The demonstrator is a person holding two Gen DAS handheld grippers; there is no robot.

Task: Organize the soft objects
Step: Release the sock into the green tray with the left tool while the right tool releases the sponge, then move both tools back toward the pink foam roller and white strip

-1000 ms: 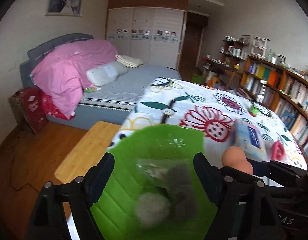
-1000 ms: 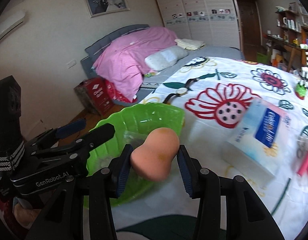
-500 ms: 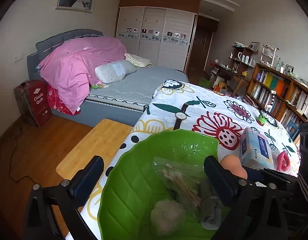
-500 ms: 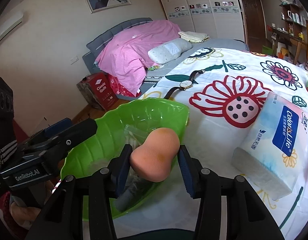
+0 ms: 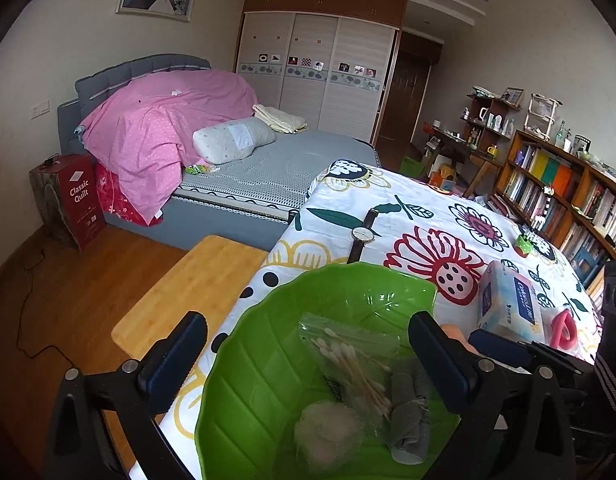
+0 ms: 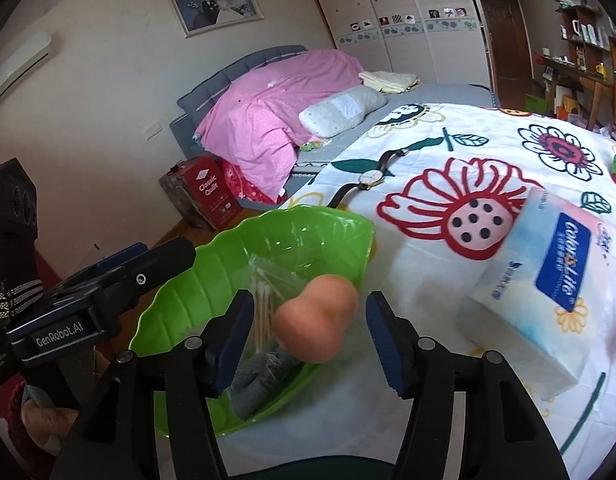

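Bedroom with grey bed (image 5: pixel 268 168) behind; floral cloth (image 5: pixel 427 208) in front, green bowl (image 5: pixel 347 270) at its near corner.

Left wrist view: left gripper (image 5: pixel 306 330) angled down over bowl, jaws just opened to full spread, empty, one finger outside the left rim, the other above the contents. Inside bowl, seen from above: bagged swabs (image 5: pixel 347 356), rolled grey rag (image 5: pixel 407 420), white puff (image 5: pixel 327 432). Watch (image 5: pixel 363 234) just beyond far rim. Tissues (image 5: pixel 511 304) to the right. Right gripper (image 5: pixel 495 344) glimpsed low right as one blue pad, only a peach sliver of sponge (image 5: pixel 453 330) showing.

Right wrist view: right gripper (image 6: pixel 309 308) tilted down at bowl's (image 6: pixel 212 264) right rim, jaws just opening, pads clear of sponge (image 6: pixel 315 320) on both sides. Sponge shown whole between them, above rim and rag; whether resting or falling, cannot tell. Puff hidden. Left gripper (image 6: pixel 148 256) seen side-on at left, reaching over bowl, hand (image 6: pixel 48 420) gripping its handle below. Tissues (image 6: pixel 547 280) close at right, watch (image 6: pixel 369 178) past bowl.
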